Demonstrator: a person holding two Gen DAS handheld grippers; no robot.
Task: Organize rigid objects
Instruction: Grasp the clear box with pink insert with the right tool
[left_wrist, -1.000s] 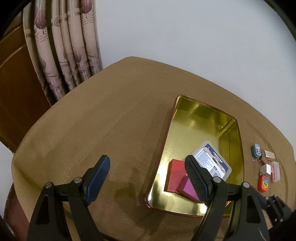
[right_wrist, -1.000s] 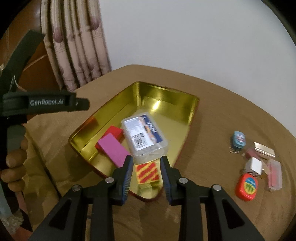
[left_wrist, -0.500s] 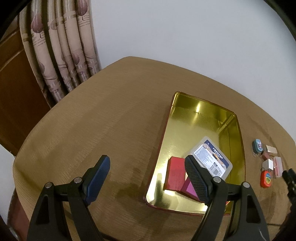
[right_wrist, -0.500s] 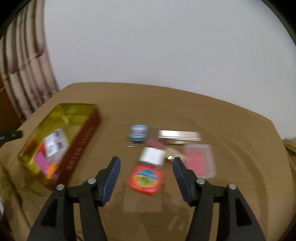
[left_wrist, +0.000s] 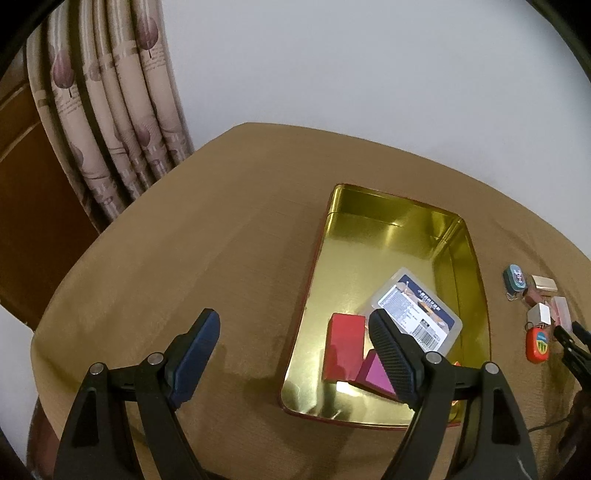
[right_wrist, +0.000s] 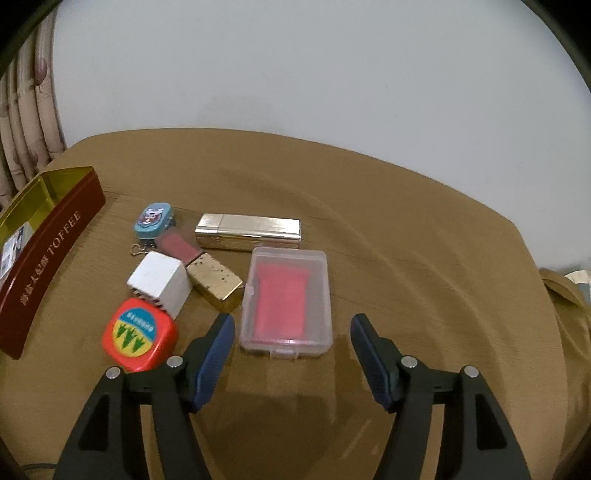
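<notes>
A gold-lined red toffee tin (left_wrist: 391, 236) (right_wrist: 55, 236) holds a clear labelled box (left_wrist: 415, 308), a red block (left_wrist: 343, 343) and a magenta block (left_wrist: 375, 374). My left gripper (left_wrist: 295, 354) is open and empty above the tin's near left edge. My right gripper (right_wrist: 291, 350) is open and empty just in front of a clear plastic case with a pink insert (right_wrist: 286, 301). Beside the case lie an orange tape measure (right_wrist: 140, 334), a white cube (right_wrist: 160, 282), a small gold block (right_wrist: 214, 282), a long gold case (right_wrist: 249, 230) and a blue trinket (right_wrist: 153, 219).
The round table wears a tan cloth (left_wrist: 184, 258). Curtains (left_wrist: 110, 110) hang at the back left and a white wall stands behind. The loose items also show at the right of the left wrist view, by the orange tape measure (left_wrist: 537, 343).
My right gripper left a striped block in the tin, opened, and swung right to the loose items. It now faces the clear pink case. The left gripper barely moved.
</notes>
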